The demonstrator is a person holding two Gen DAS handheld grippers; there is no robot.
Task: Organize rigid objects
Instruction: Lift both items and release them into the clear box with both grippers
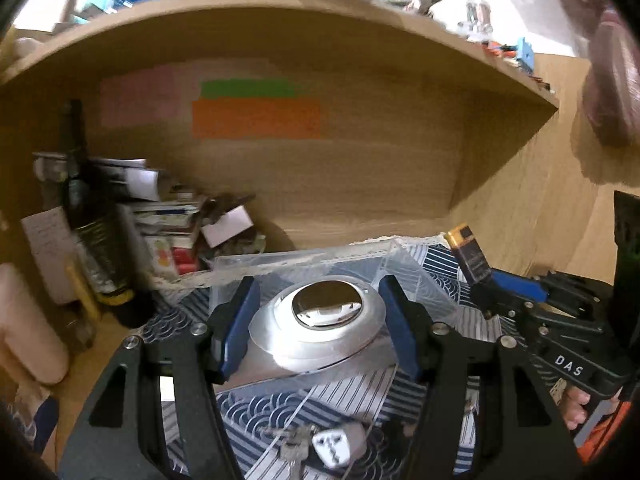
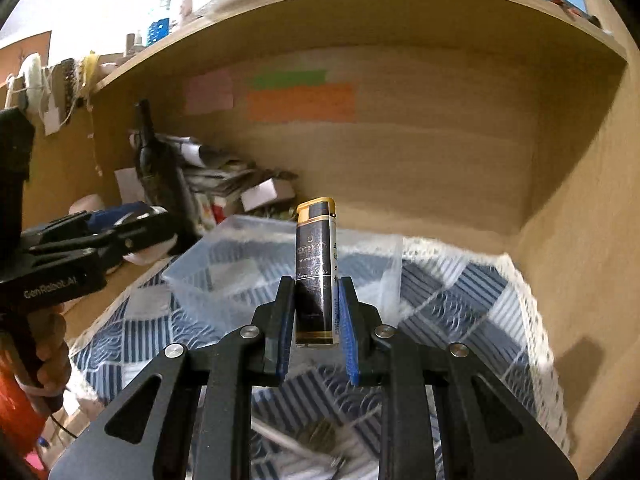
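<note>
My left gripper (image 1: 318,320) is shut on a round white and chrome disc-shaped object (image 1: 320,320) and holds it over the clear plastic box (image 1: 280,264). My right gripper (image 2: 314,328) is shut on a black and gold lighter (image 2: 316,272), upright, in front of the clear plastic box (image 2: 208,268). The lighter (image 1: 468,256) and right gripper (image 1: 500,296) also show at the right of the left wrist view. The left gripper (image 2: 132,224) shows at the left of the right wrist view.
A blue-and-white patterned cloth (image 2: 460,292) covers the desk inside a wooden alcove. A dark wine bottle (image 1: 86,220) and a pile of papers and boxes (image 1: 172,216) stand at the back left. Keys (image 1: 294,448) and a white plug adapter (image 1: 340,446) lie on the cloth near me.
</note>
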